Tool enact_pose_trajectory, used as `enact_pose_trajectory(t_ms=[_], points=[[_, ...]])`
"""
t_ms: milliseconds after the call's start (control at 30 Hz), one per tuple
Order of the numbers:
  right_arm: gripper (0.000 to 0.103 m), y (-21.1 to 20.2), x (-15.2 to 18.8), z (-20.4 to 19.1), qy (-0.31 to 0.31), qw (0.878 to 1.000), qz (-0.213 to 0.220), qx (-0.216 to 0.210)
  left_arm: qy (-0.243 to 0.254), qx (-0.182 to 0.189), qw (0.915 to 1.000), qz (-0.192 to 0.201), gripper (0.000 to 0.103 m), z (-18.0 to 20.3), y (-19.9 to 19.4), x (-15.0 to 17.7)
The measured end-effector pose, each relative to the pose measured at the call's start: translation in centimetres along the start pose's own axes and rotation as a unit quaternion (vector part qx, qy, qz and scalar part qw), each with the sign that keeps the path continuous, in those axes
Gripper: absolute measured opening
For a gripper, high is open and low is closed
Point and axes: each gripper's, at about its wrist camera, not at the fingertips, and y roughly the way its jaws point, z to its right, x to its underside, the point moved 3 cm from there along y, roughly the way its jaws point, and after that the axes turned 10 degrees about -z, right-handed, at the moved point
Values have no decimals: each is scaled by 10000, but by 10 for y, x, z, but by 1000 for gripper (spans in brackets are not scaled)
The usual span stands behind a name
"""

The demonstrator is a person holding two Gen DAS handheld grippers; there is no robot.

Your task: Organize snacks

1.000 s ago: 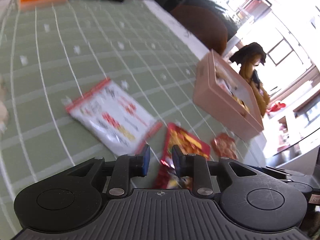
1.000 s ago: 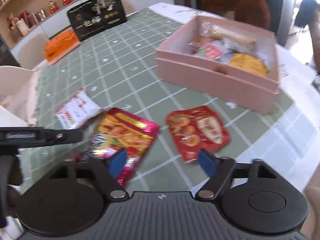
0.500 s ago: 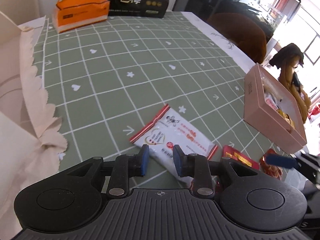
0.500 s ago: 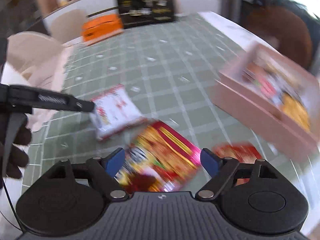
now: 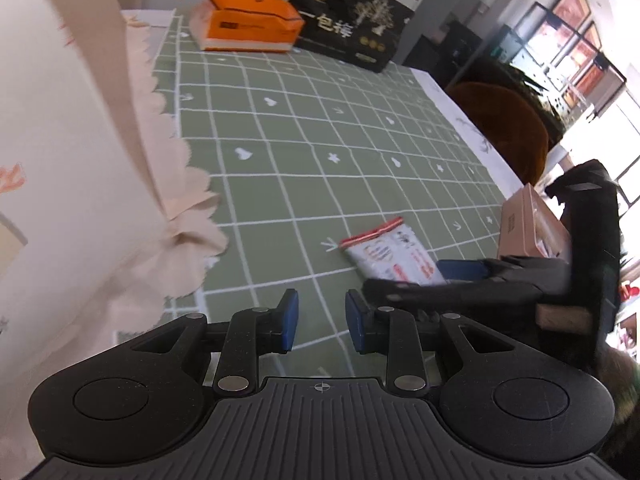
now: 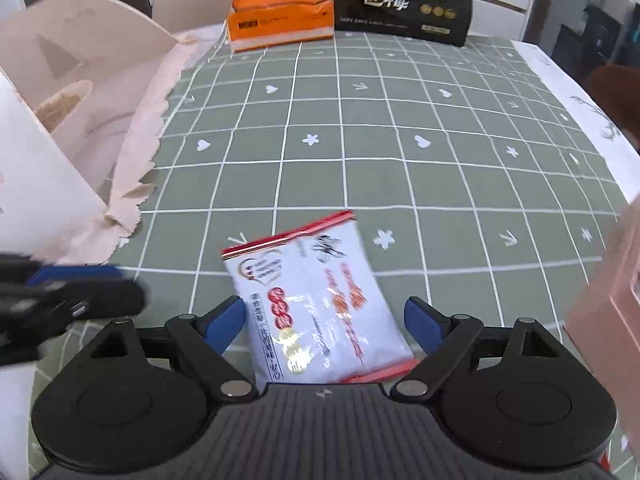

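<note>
Right gripper (image 6: 324,320) jaws wide apart, white packet (image 6: 316,300) flat on green cloth (image 6: 400,184) between blue pads, untouched. Left gripper (image 5: 322,322) jaws narrowly apart, empty, over cloth beside packet. Pink box (image 5: 528,220) at right edge. Far end: orange tissue pack (image 6: 280,24), black bag (image 6: 404,0).

**Lighting / image quality**

Bright daylight. Left wrist view: the tall windows (image 5: 588,52) at upper right are blown out. Glare streaks on the glossy white plastic snack packet with red edges (image 6: 320,300). Soft, faint shadows on the green grid-patterned tablecloth (image 6: 400,184). Strong fisheye bending at the edges, dark corner vignette. Motion blur smears the black left gripper (image 6: 60,300) and the pink cardboard box (image 6: 612,320).
</note>
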Motion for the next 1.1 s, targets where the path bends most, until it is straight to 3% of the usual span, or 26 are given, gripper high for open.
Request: enact_pose_trajectory(t_ms=[133, 167, 233, 333, 500, 733, 867, 1100], points=[[92, 9, -11, 0, 208, 9997, -126, 80, -67, 41, 10000, 11, 30, -6, -5, 6], [90, 10, -12, 0, 255, 9995, -141, 87, -63, 53, 10000, 3, 30, -7, -5, 7], [76, 6, -14, -3, 237, 9996, -130, 101, -42, 71, 10000, -33, 30, -6, -4, 10], [76, -4, -9, -1, 238, 9993, -154, 261, 13, 130, 9999, -88, 30, -2, 0, 14], [76, -38, 6, 30, 755, 9968, 77, 263, 297, 300, 9989, -215, 30, 20, 7, 21], [76, -89, 60, 93, 1395, 9852, 333, 938, 773, 544, 9946, -427, 30, 64, 21, 31], [76, -100, 109, 132, 1738, 9746, 196, 1395, 1121, 693, 9896, -586, 30, 94, 30, 41], [76, -96, 171, 179, 2304, 9503, -33, 2094, 2000, 1083, 9690, -967, 30, 158, 45, 72]])
